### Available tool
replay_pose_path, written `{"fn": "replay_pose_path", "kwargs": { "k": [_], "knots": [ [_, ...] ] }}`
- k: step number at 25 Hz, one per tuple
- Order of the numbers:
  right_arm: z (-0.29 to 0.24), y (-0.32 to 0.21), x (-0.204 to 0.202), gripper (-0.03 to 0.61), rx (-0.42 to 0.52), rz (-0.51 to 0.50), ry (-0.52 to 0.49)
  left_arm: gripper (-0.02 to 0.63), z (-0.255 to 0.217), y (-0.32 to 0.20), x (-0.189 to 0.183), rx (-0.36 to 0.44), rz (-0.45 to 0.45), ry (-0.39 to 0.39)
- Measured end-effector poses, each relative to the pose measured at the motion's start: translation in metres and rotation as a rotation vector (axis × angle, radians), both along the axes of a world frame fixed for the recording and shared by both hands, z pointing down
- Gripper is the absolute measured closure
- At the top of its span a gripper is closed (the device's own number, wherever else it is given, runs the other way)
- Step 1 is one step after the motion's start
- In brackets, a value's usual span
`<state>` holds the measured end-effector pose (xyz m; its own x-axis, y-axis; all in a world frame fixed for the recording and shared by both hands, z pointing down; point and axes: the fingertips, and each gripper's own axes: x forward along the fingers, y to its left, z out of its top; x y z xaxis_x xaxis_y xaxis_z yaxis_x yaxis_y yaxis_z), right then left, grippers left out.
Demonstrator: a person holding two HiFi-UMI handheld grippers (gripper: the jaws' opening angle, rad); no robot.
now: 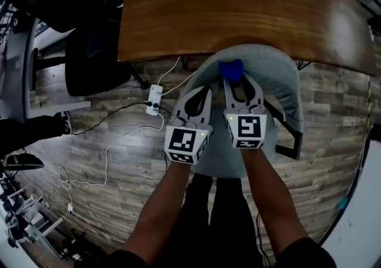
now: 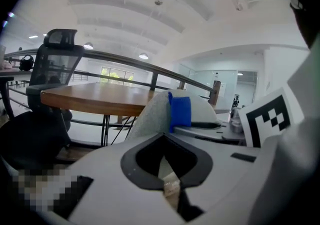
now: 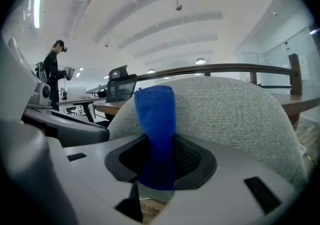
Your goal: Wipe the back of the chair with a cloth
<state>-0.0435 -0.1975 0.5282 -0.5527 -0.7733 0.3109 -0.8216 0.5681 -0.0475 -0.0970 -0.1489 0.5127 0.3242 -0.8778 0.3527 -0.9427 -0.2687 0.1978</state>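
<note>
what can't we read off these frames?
- Whether the cloth actually presses on the chair back: in the right gripper view the cloth covers its own contact face, and in the head view it is too small.
- The cloth's lower end: buried inside the right gripper.
- The chair base: mostly under the shell in the head view, and cut off by the gripper bodies in the gripper views.
- Lower-left of the left gripper view: mosaic patch.

The cloth (image 1: 231, 70) is a bright blue, fuzzy strip, folded narrow and standing upright, pinched at its lower end between the closed jaws of the right gripper (image 1: 237, 84). It lies against the grey fabric chair's (image 1: 280, 76) rounded back, at about 11 o'clock on that rim in the head view.
</note>
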Motion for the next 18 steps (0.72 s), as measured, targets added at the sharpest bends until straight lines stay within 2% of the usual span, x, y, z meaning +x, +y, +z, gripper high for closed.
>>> {"fn": "replay_pose_path", "kwargs": {
  "k": [10,18],
  "knots": [
    [0.004,-0.014,0.057,0.443,0.015,0.094,0.047,0.611,0.018,-0.011,0.049,-0.01,0.088,-0.023],
    [0.007,-0.016,0.095,0.443,0.019,0.18,0.075,0.611,0.019,-0.019,0.089,0.012,0.178,-0.038]
  ]
}}
